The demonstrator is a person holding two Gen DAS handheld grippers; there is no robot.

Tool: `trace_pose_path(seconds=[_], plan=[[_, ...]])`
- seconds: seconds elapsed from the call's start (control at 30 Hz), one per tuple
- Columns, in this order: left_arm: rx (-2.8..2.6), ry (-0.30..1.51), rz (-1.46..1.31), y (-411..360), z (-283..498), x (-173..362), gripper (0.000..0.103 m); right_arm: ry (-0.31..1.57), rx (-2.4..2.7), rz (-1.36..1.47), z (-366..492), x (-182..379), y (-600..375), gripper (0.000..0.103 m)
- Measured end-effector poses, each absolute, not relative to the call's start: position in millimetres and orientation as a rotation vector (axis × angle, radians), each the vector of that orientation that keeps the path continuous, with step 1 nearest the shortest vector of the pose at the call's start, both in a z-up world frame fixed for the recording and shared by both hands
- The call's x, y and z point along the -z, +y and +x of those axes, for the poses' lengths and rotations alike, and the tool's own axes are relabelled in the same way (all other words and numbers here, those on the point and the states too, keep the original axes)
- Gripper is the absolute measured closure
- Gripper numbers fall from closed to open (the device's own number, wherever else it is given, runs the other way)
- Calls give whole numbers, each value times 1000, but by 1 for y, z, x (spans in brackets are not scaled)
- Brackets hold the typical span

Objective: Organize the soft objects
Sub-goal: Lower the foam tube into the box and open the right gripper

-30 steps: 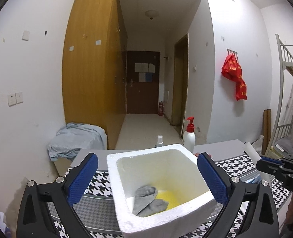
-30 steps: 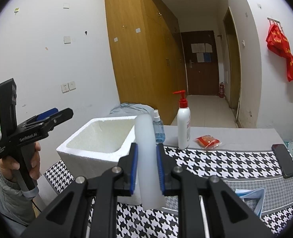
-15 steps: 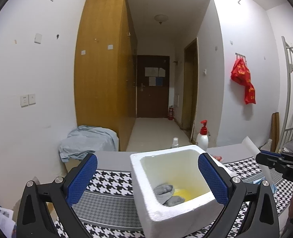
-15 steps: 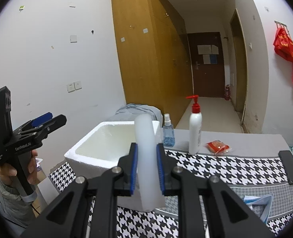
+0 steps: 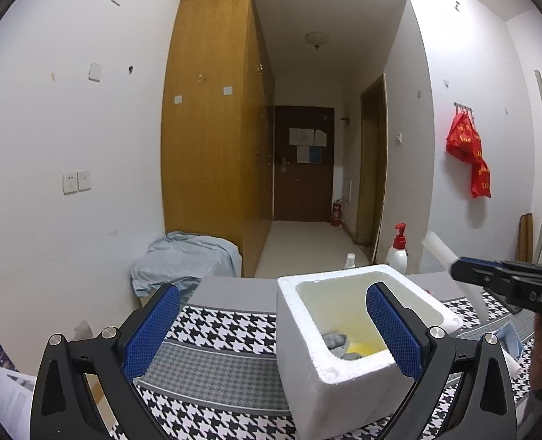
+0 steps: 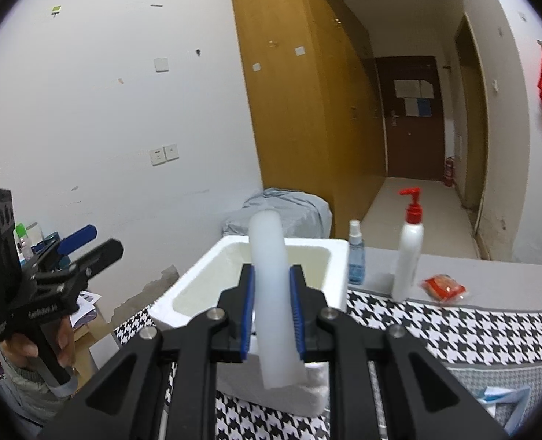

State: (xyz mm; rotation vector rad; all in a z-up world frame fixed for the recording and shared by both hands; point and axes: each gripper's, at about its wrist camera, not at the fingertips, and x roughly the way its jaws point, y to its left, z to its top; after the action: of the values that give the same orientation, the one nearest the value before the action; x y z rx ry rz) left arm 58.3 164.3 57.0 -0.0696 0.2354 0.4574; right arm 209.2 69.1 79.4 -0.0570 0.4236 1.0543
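A white foam box (image 5: pixel 358 365) stands on the houndstooth cloth; a grey sock (image 5: pixel 335 339) and something yellow (image 5: pixel 362 348) lie in it. My left gripper (image 5: pixel 271 330) is open and empty, its right pad over the box's right side. My right gripper (image 6: pixel 271 315) is shut on a white foam tube (image 6: pixel 269 256), held upright just in front of the box (image 6: pixel 194 288). From the left wrist, the right gripper (image 5: pixel 457 267) and tube (image 5: pixel 439 249) appear at the right, beyond the box. A hand holds the left gripper (image 6: pixel 95 240) left of the box.
Behind the box stand a small spray bottle (image 6: pixel 355 256) and a white pump bottle (image 6: pixel 410 256) with a red top; a red packet (image 6: pixel 443 288) lies beside them. A blue and white item (image 6: pixel 505 396) lies at the right front. A grey-blue cloth bundle (image 5: pixel 186 256) sits by the wardrobe.
The left gripper has drawn away to the left, so the box now sits right of centre in its view. The right gripper has carried the tube leftward, and the tube now stands before the box.
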Motion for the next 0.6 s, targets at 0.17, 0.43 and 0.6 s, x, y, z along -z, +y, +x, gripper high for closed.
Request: trace_pose_path(seconds=[0.17,0.43,0.6], plan=[[-476,234,-62,165,54,-55,1,429,-1068,-75,211,-81,80,81],[-457,227,-75,170,45,-51,1,430,-1081,-95,210,-81,93,81],[-440,238,-119,176,42,-42,1,446,-1077,-111,211,-78,106,81]])
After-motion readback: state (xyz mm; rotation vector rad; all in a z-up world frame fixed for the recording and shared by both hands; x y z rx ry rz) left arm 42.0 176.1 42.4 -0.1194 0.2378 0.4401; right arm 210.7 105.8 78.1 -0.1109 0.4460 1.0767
